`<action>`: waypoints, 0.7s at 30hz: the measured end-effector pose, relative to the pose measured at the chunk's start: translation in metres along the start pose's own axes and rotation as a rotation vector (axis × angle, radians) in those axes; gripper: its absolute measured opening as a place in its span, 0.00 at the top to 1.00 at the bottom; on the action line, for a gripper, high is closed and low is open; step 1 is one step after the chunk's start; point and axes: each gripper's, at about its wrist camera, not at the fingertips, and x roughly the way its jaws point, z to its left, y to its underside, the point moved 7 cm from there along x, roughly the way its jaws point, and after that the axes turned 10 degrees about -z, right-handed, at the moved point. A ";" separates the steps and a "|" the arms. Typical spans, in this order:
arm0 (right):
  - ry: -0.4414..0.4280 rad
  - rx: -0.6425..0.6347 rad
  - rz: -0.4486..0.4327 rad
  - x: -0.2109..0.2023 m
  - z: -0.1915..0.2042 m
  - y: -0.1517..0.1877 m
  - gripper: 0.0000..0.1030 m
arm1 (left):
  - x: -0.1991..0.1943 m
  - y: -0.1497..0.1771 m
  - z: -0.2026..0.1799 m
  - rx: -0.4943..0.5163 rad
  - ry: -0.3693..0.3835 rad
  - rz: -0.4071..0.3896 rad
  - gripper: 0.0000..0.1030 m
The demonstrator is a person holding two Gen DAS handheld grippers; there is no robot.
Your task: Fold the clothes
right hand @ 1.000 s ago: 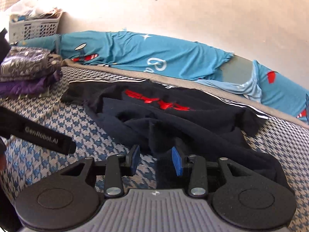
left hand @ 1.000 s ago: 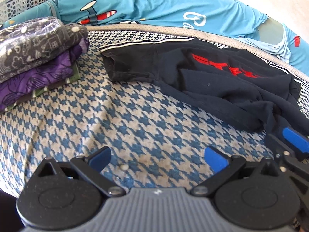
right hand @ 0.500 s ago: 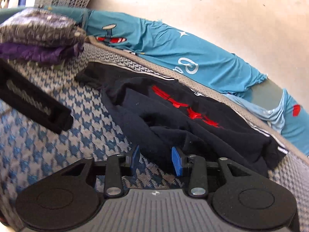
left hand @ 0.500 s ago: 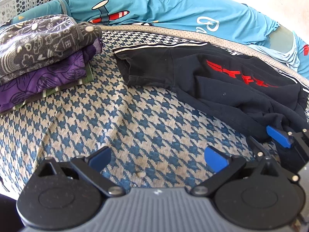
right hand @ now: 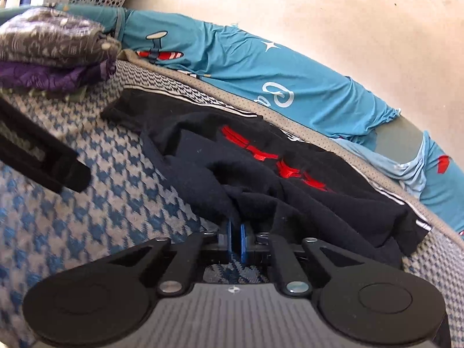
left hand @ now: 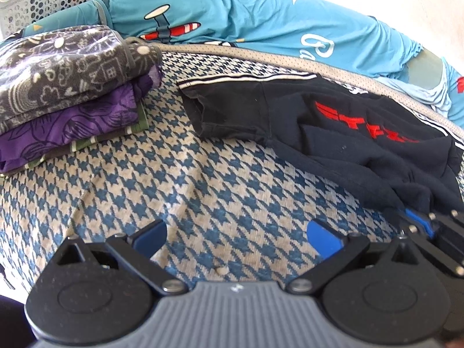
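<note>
A black shirt (left hand: 333,133) with red print and striped trim lies crumpled on the houndstooth bed cover (left hand: 203,191). It also shows in the right wrist view (right hand: 261,174). My right gripper (right hand: 236,239) is shut on the shirt's near edge; it also shows at the right of the left wrist view (left hand: 420,223). My left gripper (left hand: 235,233) is open and empty over bare cover, left of the shirt.
A stack of folded clothes (left hand: 66,87) sits at the left. A teal printed sheet (left hand: 261,20) is bunched along the wall behind. A white laundry basket (left hand: 43,0) stands at the far left corner.
My right gripper has closed on the shirt's near edge; its jaws were open before. The left gripper has shifted slightly and stays open.
</note>
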 end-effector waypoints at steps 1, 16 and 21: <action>-0.025 0.037 0.007 -0.004 0.000 -0.003 0.93 | -0.002 -0.001 0.002 -0.004 -0.002 -0.006 0.00; -0.414 0.651 0.053 -0.039 0.032 -0.068 0.91 | -0.021 -0.017 0.058 -0.123 -0.107 -0.087 0.00; -0.390 0.607 0.035 -0.044 0.041 -0.069 0.81 | -0.023 -0.019 0.067 -0.134 -0.117 -0.094 0.00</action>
